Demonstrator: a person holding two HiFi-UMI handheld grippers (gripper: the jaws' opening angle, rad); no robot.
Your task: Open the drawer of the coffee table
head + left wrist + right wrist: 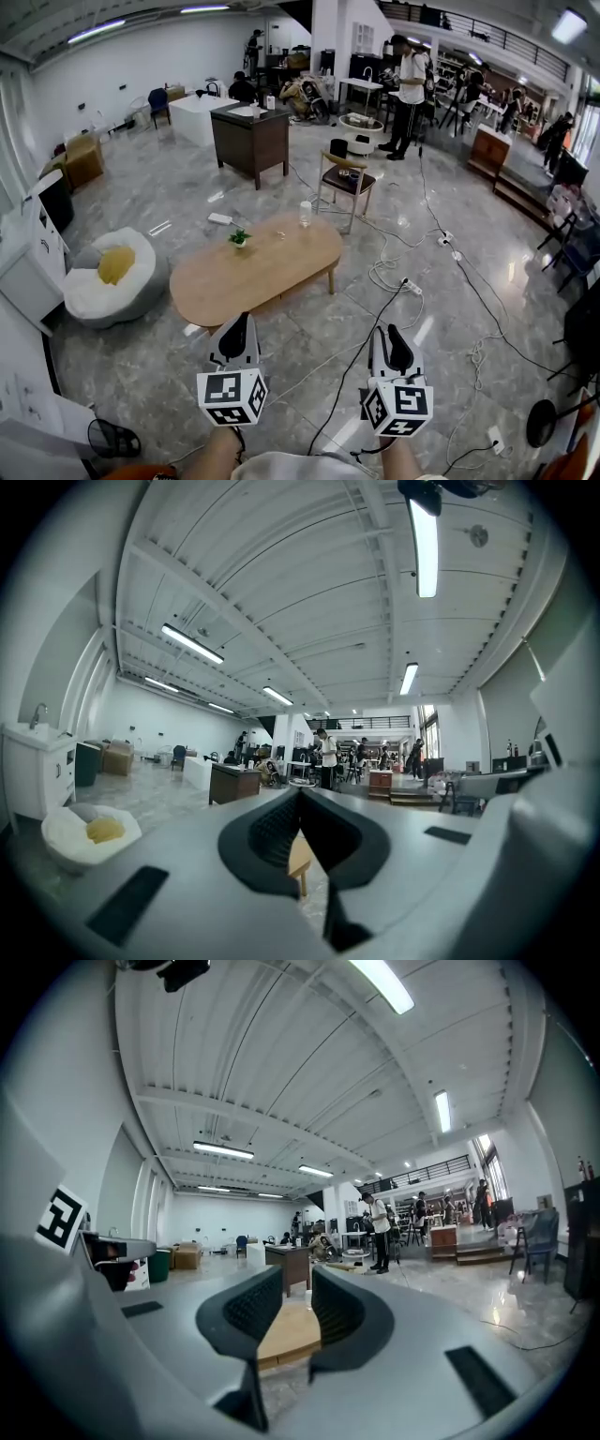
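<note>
Left hand-held gripper [240, 322] jaws closed tip-to-tip, empty; right hand-held gripper [389, 333] cracked slightly open, nothing between; both held level, well short of the oval coffee table [281, 267] straight ahead.

left gripper [243, 317], right gripper [387, 328]: grey shells | black ribbed pads [248, 1307] | 2 marker cubes [232, 397]

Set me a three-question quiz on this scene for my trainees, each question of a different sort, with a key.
1. True or false: the right gripper is touching the coffee table.
2. Which of these stands on the table along with the clear bottle? A) potted plant B) laptop C) kettle
3. Fill in: the jaws of the left gripper are ____.
Key: 1 false; 2 A; 3 shut.
</note>
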